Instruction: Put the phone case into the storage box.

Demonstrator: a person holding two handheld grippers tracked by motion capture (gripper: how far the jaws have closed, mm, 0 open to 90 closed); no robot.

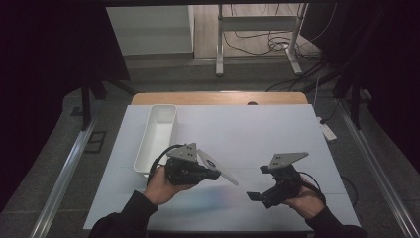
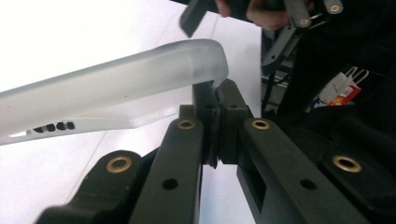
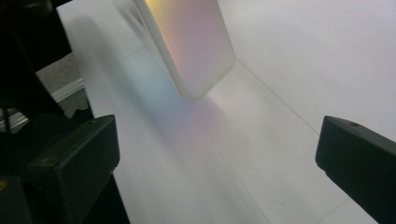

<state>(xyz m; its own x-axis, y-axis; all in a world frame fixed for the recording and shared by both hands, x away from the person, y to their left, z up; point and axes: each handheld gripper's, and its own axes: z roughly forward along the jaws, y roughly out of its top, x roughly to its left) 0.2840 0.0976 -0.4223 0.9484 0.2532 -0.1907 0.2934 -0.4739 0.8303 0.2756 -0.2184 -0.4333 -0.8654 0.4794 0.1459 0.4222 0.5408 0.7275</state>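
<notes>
The translucent phone case [image 1: 218, 167] hangs above the white surface [image 1: 257, 134], pinched at one end by the left gripper [image 1: 210, 174], whose jaws are clenched on its edge. Its long axis runs from those jaws out toward the right gripper [image 1: 258, 194], the free end pointing that way and slightly down. The right gripper, just beside that free end, has its jaws spread wide with nothing between them. Well behind the left hand [image 1: 161, 186] lies a white tray [image 1: 156, 136].
</notes>
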